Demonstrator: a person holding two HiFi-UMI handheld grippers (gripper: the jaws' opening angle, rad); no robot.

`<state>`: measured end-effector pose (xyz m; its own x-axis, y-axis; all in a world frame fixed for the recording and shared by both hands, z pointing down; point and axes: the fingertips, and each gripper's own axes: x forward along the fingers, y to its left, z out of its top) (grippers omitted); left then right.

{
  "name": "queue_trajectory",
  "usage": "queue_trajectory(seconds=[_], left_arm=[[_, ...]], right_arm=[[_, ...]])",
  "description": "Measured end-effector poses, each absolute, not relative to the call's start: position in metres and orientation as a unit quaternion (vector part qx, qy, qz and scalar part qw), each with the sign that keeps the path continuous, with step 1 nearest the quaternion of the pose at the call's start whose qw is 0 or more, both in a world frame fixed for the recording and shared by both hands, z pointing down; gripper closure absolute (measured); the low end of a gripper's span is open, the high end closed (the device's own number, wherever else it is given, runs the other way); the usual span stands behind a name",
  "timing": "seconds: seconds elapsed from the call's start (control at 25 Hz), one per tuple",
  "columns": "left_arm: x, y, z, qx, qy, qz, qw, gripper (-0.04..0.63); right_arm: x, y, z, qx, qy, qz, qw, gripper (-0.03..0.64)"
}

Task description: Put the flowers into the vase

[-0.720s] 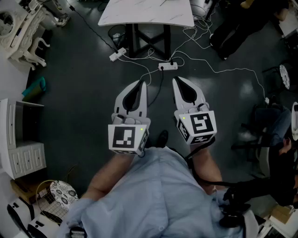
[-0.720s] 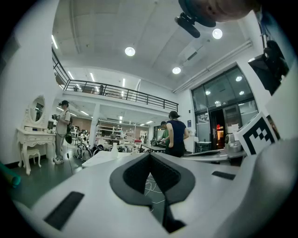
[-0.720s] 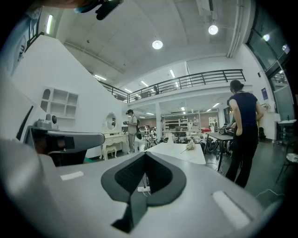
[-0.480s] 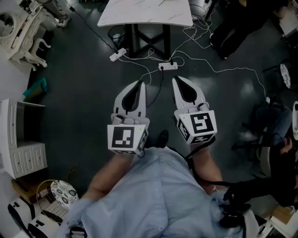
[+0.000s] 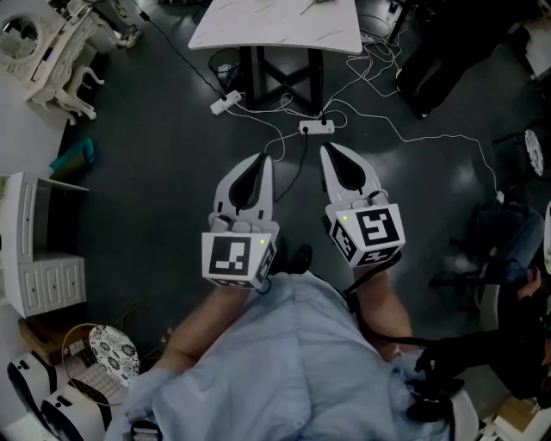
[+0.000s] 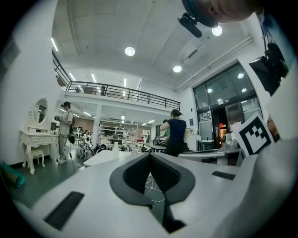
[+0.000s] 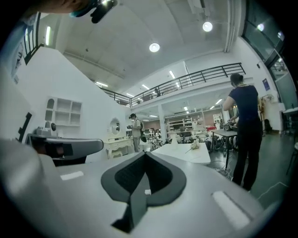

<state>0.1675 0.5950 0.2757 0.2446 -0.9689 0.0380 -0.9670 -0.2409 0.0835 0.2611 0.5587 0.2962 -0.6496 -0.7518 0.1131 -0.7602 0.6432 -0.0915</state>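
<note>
A white marble-topped table (image 5: 275, 26) stands ahead of me across the dark floor. On it the right gripper view shows a small white vase (image 7: 173, 138) and a pale flower (image 7: 194, 146) lying beside it; the left gripper view shows the same vase (image 6: 115, 148) far off. My left gripper (image 5: 256, 162) and right gripper (image 5: 331, 153) are held side by side at waist height, pointing level toward the table and well short of it. Both have their jaws shut with nothing between them.
Power strips (image 5: 315, 127) and white cables trail over the floor under the table. At the left are a white cabinet (image 5: 43, 258) and an ornate vanity (image 5: 52, 39). A chair (image 5: 482, 258) stands at the right. A person (image 7: 244, 130) stands beside the table.
Both grippers keep their place and stay shut. The head view has shifted a little, so the table and floor cables sit slightly lower and further right.
</note>
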Motion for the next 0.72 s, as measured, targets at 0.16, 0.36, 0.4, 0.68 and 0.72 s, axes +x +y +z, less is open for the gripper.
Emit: queue_trajectory(seconds=[0.16,0.36,0.4,0.68,0.72], left_arm=[[0.155,0.589,0.279,0.781,-0.623,-0.008,0.047,0.59],[0.134,0.568,0.29,0.778,-0.626,-0.01,0.055,0.591],[0.13,0.562,0.292,0.779,-0.625,-0.012,0.058,0.591],[0.069,0.483,0.298,0.779,-0.624,-0.022,0.063,0.591],[0.058,0.471,0.298,0.78,-0.622,-0.025,0.06,0.59]], right_arm=[[0.254,0.547,0.299,0.418,-0.905,0.075,0.023,0.615],[0.239,0.525,0.306,0.422,-0.903,0.078,0.03,0.615],[0.236,0.519,0.308,0.424,-0.902,0.077,0.034,0.615],[0.187,0.443,0.317,0.439,-0.894,0.084,0.036,0.615],[0.176,0.431,0.316,0.44,-0.894,0.082,0.037,0.615]])
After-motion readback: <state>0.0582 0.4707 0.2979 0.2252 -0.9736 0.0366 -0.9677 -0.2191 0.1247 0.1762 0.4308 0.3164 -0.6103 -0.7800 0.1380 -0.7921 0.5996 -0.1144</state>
